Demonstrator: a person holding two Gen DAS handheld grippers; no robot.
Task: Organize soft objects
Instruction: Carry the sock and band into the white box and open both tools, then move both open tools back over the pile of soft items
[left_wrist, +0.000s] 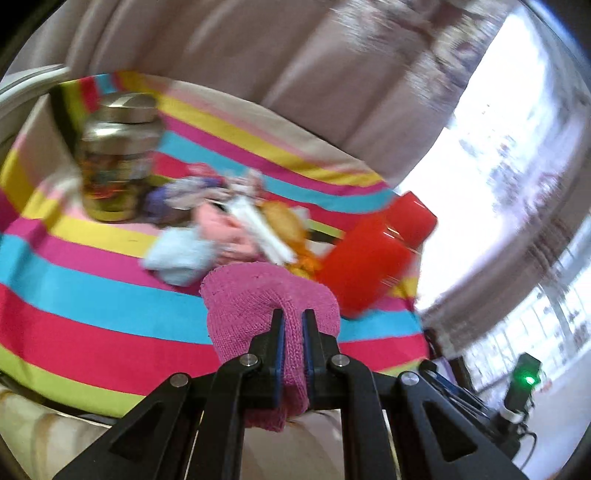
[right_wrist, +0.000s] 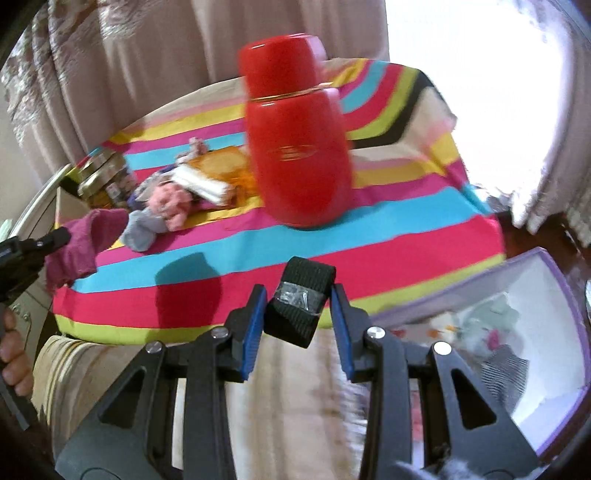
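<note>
Striped cloth-covered table (right_wrist: 369, 236), red flask (right_wrist: 299, 147) mid-surface, glass jar (left_wrist: 118, 155) at far-left edge, soft-item pile (left_wrist: 229, 229) between them.

**Where things lay around my jaws**

A flask (right_wrist: 299, 147) stood on the tablecloth (right_wrist: 388, 236) ahead of my right gripper (right_wrist: 298, 314). Left of it lay a heap of soft things (right_wrist: 177, 195), a jar (right_wrist: 105, 177) behind them. A box (right_wrist: 554, 295) sat off the table's right, soft things inside.

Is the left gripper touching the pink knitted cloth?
Touching. The left wrist view shows the left gripper pinching a fold of the pink knitted cloth between its pads.
</note>
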